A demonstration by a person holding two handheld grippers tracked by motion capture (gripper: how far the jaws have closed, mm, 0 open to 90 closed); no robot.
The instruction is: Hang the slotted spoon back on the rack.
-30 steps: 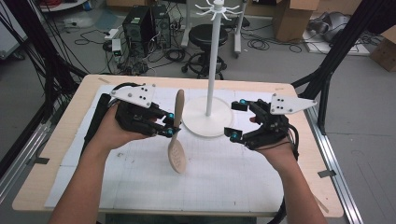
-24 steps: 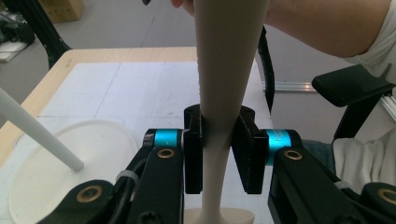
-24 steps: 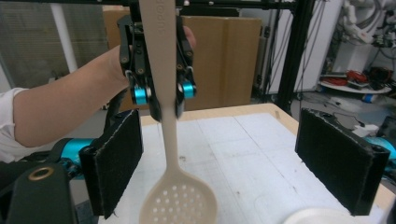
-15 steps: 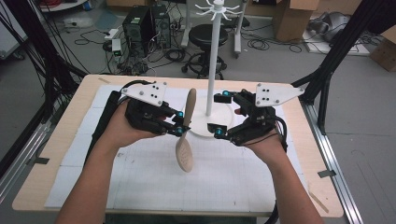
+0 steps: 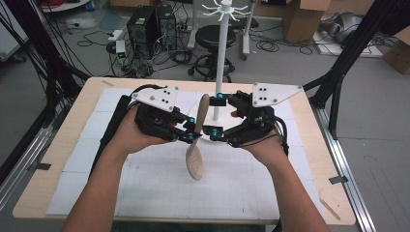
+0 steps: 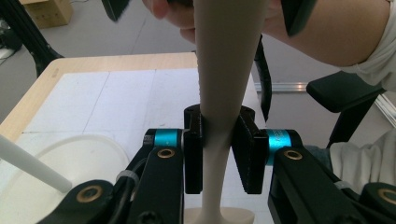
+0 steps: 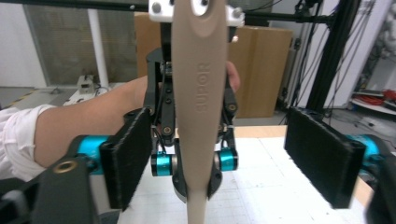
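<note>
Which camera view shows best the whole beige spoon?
The high view: the spoon appears entire, handle up, bowl hanging over the table. The left gripper view shows its narrow neck clamped between the left gripper. The right gripper view shows its lettered handle.

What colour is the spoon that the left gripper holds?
Beige, a pale tan; the spoon shows it best in the right gripper view.

Left tool [image 5: 189, 129] clamped, right tool [image 5: 216, 114] agape
</note>
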